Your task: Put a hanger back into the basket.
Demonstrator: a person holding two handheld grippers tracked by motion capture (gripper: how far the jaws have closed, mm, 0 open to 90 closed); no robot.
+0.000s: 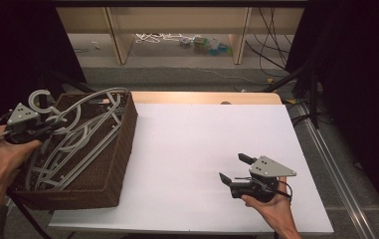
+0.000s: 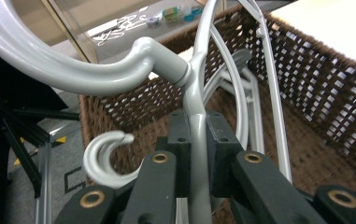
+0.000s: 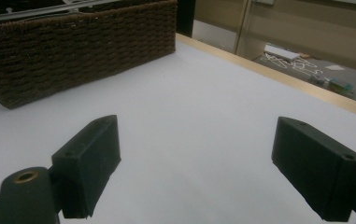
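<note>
A brown wicker basket (image 1: 125, 130) stands on the left part of the white table (image 1: 197, 144) and holds several grey plastic hangers (image 1: 80, 144). My left gripper (image 1: 52, 123) hovers over the basket's left side, shut on the neck of one grey hanger (image 2: 195, 88), just below its hook (image 1: 40, 97). In the left gripper view the pads (image 2: 179, 140) press on the hanger's stem from both sides, and a second hook (image 2: 102, 156) curls lower left. My right gripper (image 1: 232, 167) rests low over the table at the near right, open, with nothing between its jaws (image 3: 196, 158).
The basket wall (image 3: 73, 51) lies far left of the right gripper, with bare table between them. A wooden shelf unit (image 1: 177, 30) and loose cables (image 1: 271, 55) sit on the floor beyond the table. Black frame rails (image 1: 326, 144) run along the right.
</note>
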